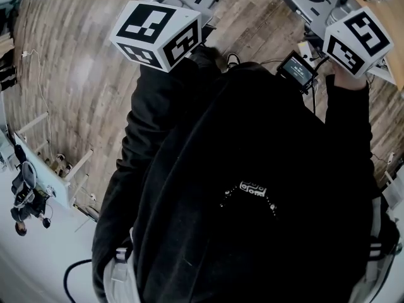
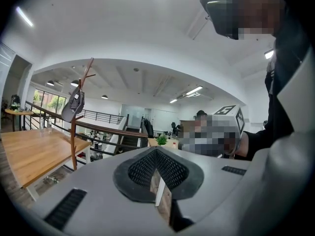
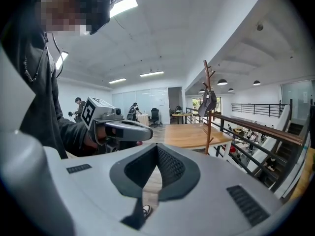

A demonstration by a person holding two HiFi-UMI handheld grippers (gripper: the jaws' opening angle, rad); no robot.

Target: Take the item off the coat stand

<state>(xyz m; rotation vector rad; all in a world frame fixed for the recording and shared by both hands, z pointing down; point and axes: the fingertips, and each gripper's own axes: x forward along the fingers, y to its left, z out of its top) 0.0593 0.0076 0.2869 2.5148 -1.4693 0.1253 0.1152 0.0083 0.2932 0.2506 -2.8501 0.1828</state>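
Observation:
The coat stand (image 2: 74, 132) is a thin brown pole with branching pegs, far off beside a wooden table. A grey item (image 2: 74, 104) hangs from one of its upper pegs. The right gripper view shows the same coat stand (image 3: 207, 109) and the grey item (image 3: 207, 102) at centre right, also far away. My left gripper (image 2: 156, 150) is shut with nothing between its jaws. My right gripper (image 3: 157, 147) is shut and empty too. In the head view both are held out in front of my black top, marked by the left cube (image 1: 158, 33) and the right cube (image 1: 358, 40).
A long wooden table (image 3: 192, 134) stands next to the stand, with a dark railing (image 3: 256, 129) and a stairwell beyond it. A white rack (image 1: 57, 175) stands on the wooden floor at my left. Desks, chairs and people are far back in the office.

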